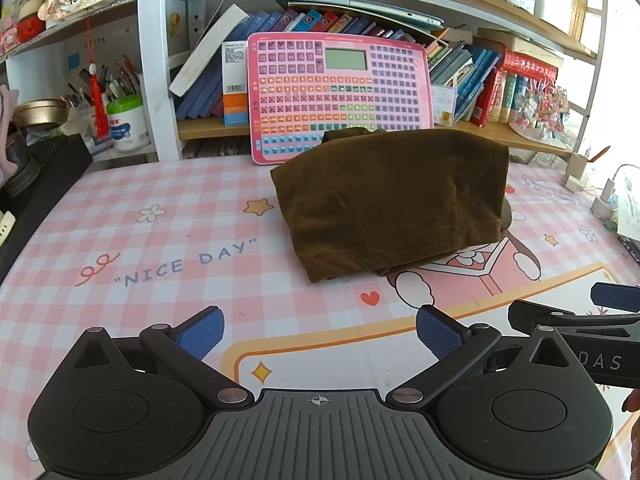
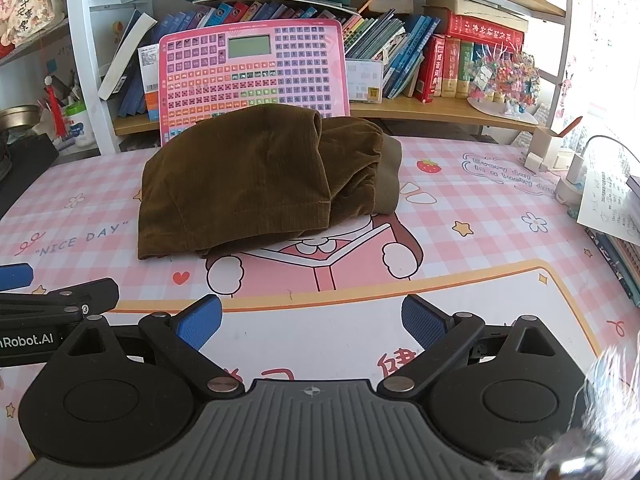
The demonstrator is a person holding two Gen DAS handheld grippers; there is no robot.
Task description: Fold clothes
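Left gripper (image 1: 320, 334): your fingers are spread wide, holding nothing.
Right gripper (image 2: 311, 323): also wide open and empty.
Room: bare mat (image 1: 168, 240) lies between you and the trousers.
Trousers (image 2: 256, 178): folded bundle mid-mat, long axis left to right, just before the pink keyboard toy (image 2: 252, 64).

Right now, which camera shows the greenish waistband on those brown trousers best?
The right wrist view: the waistband shows along the right end of the trousers. In the left wrist view, only a sliver peeks out.
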